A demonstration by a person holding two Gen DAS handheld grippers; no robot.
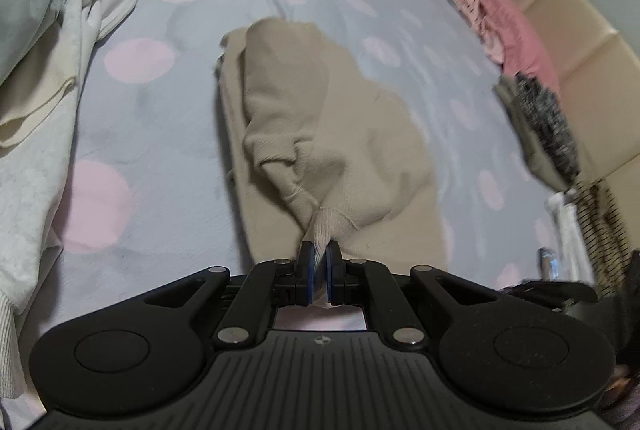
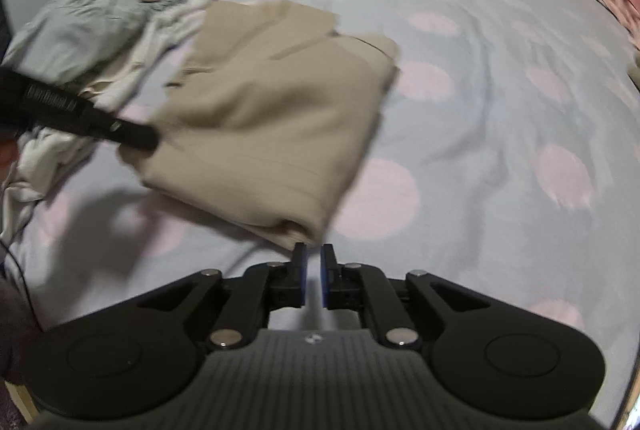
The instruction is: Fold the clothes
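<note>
We have the beige sweater [image 2: 272, 118] partly folded in the middle of the dotted bed [image 2: 480, 30]. Our left gripper [image 1: 319, 262] pinches its cuff tight. Our right gripper [image 2: 313, 262] is a little open, holding nothing, just beside the sweater's near corner. A pile of unfolded clothes [image 2: 88, 26] waits at upper left.

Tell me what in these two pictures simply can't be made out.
- Beige garment: right wrist view, motion blur hides what kind of clothing it is.
- Pile of clothes: left wrist view, cut off by the left edge.
- Right gripper: blur hides whether its narrowly parted jaws touch the garment's near corner.
- Grey speckled item: blurred, unidentifiable.
</note>
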